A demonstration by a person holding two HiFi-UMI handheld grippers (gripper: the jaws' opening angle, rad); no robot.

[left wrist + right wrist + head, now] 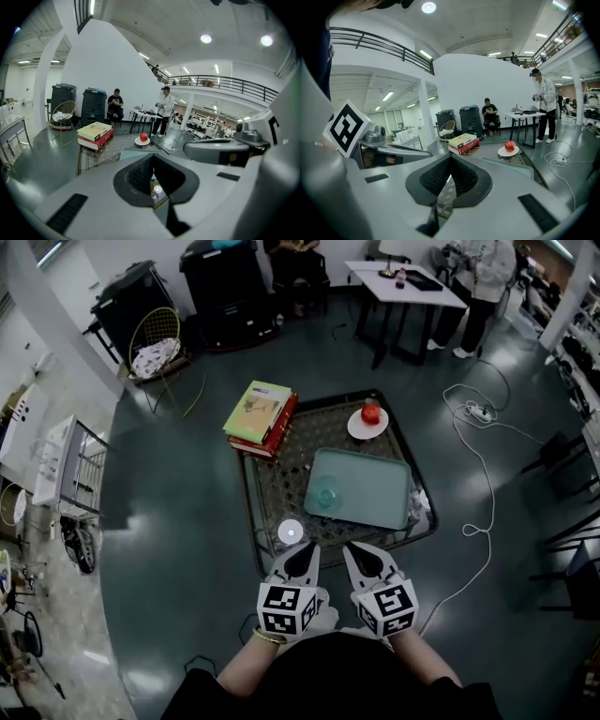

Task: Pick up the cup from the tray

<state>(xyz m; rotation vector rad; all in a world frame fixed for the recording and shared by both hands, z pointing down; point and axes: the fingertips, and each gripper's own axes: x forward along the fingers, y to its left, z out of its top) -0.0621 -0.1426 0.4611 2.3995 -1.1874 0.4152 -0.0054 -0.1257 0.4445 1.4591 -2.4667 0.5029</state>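
In the head view a clear glass cup (pixel 325 493) stands upright on the left part of a pale teal tray (pixel 375 486), which lies on a low patterned table (pixel 272 479). My left gripper (pixel 307 549) and right gripper (pixel 351 549) hang side by side over the table's near edge, short of the tray. Both are shut with nothing between their jaws. The left gripper view shows the left gripper (pixel 152 161) shut and a strip of the tray (pixel 136 152) beyond it. The right gripper (pixel 449 163) is shut too, with the tray (pixel 508 166) ahead; the cup is hidden in both gripper views.
A small white round object (pixel 291 531) sits on the table just ahead of the left gripper. Stacked books (pixel 261 415) lie at the table's far left, a red apple on a white plate (pixel 369 418) at far right. A white cable (pixel 483 484) trails over the floor to the right.
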